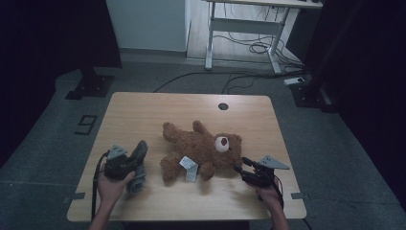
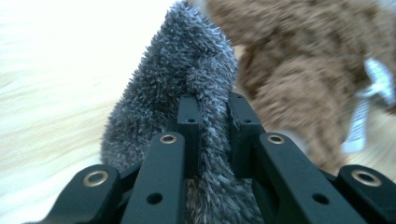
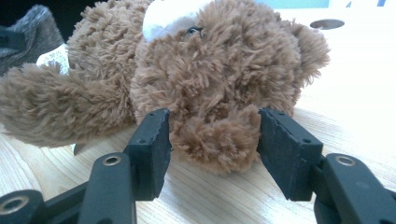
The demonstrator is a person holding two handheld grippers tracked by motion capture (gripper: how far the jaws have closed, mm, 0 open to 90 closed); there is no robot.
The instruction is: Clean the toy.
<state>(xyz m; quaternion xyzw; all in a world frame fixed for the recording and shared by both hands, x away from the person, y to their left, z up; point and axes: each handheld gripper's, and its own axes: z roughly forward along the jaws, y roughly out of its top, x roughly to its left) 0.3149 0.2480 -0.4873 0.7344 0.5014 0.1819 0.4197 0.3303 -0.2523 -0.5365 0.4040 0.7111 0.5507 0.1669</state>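
I am clenching my left fingers (image 2: 212, 121) on a grey fuzzy cloth (image 2: 182, 70) — its pile is bulging up between and around them. In the high view I am holding that cloth (image 1: 138, 165) near the desk's (image 1: 143, 115) left front part, just beside the brown teddy bear (image 1: 201, 148) lying across the middle. My right fingers (image 3: 212, 140) are standing parted around the bear's ear (image 3: 219, 137) — one pad on each side of the fur, neither pressing, so that grip is released. A white tag (image 1: 188, 167) is lying on the bear's belly.
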